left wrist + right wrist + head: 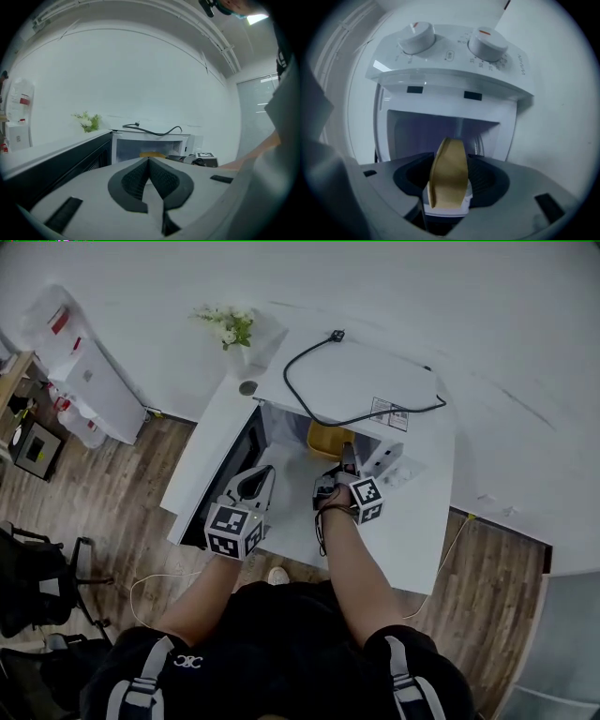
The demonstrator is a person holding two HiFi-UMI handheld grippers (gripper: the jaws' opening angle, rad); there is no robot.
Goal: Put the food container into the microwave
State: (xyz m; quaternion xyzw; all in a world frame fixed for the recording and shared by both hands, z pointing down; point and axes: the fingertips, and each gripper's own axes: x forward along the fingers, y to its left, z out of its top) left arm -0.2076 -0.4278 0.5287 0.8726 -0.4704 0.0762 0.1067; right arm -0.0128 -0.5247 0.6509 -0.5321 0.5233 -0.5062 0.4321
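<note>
Head view, centre of frame: a white microwave [375, 381] stands on a white table [427, 540], its door [223, 479] swung open toward the lower left. A black cable [302, 395] lies looped on the microwave's top, and a small bunch of flowers [228, 324] stands at the upper left of the table.

The right gripper [347, 457] reaches toward the opening from below. Its jaws are clamped on the yellow food container [328, 439], which sits at the mouth of the cavity, partly under the top edge of the microwave. The left gripper [261, 482] is just left of it, in front of the open door.

Right gripper view: the food container [449, 173] is pinched between the two dark pads in the lower centre, its yellow lid seen edge-on above a white base. The open cavity [426, 133] lies directly behind it. Two dials [417, 36] appear along the top of the frame.

Left gripper view: the jaws of the left gripper [149, 161] are together with nothing between them. The dark door [56, 164] is at the left, and the lit cavity with a strip of yellow is at centre
</note>
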